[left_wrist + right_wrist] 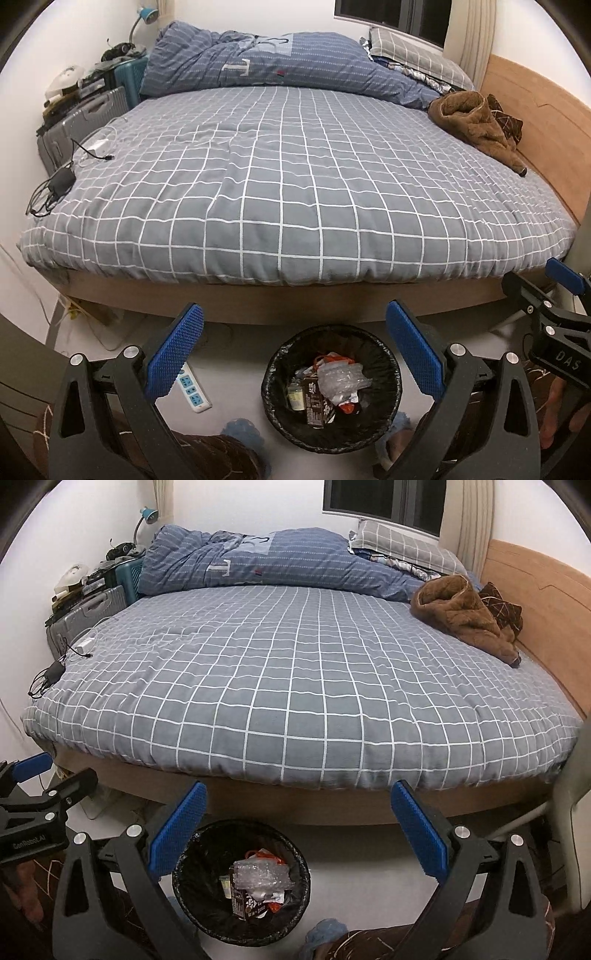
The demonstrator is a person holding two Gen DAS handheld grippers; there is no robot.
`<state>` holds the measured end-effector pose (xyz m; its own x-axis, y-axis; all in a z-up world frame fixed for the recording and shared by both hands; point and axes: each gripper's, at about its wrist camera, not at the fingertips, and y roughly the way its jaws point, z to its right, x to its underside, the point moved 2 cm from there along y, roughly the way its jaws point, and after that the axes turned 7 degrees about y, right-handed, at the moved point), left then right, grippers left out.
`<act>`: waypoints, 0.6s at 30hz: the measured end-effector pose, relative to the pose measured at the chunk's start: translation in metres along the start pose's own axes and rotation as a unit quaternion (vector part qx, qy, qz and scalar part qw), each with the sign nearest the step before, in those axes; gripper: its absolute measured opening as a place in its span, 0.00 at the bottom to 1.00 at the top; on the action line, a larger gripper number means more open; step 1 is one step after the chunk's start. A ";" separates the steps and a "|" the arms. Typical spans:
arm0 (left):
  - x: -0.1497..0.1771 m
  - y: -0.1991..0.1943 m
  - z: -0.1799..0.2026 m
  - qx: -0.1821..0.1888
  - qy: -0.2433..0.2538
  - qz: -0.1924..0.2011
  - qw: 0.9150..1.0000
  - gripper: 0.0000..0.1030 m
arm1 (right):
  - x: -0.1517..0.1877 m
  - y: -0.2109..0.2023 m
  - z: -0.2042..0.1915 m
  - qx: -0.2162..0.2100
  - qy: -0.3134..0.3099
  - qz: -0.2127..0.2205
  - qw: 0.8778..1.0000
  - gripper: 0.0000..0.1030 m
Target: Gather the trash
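Both claws open, bin holding trash

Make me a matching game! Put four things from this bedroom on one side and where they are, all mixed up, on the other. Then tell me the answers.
Things:
1. trash bin
2. brown fleece
3. black charger
4. power strip

Places:
A. on the bed, near its left edge
B. on the floor, left of the bin
C. on the bed, by the wooden headboard
D. on the floor, in front of the bed, with wrappers inside

Pairs: 1-D, 2-C, 3-A, 4-B
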<state>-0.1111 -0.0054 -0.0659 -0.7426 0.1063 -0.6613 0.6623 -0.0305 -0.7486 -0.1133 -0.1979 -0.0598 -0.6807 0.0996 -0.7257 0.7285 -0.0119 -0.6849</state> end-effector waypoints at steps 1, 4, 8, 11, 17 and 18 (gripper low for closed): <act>0.000 0.001 0.000 0.000 0.001 0.000 1.000 0.94 | 0.000 0.001 0.000 0.000 0.000 0.000 1.000 0.93; -0.001 0.001 -0.001 0.000 0.000 -0.001 1.000 0.94 | 0.000 0.003 0.000 0.000 0.000 -0.002 1.000 0.93; -0.002 0.002 -0.002 0.002 -0.002 -0.002 1.000 0.94 | 0.000 0.005 -0.002 0.000 -0.002 -0.003 1.000 0.93; -0.002 0.003 -0.002 -0.003 0.001 -0.006 1.000 0.94 | 0.000 0.006 -0.002 0.001 -0.002 -0.004 1.000 0.93; -0.002 0.003 -0.004 -0.001 -0.005 -0.007 1.000 0.94 | 0.001 0.007 0.000 0.002 0.001 -0.003 1.000 0.93; -0.002 0.003 -0.004 -0.005 -0.004 -0.005 1.000 0.94 | 0.000 0.007 0.000 0.002 0.001 -0.003 1.000 0.93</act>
<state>-0.1072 -0.0017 -0.0663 -0.7504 0.0993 -0.6535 0.6552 -0.0185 -0.7552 -0.1083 -0.1981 -0.0647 -0.6855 0.1008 -0.7211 0.7237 -0.0146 -0.6900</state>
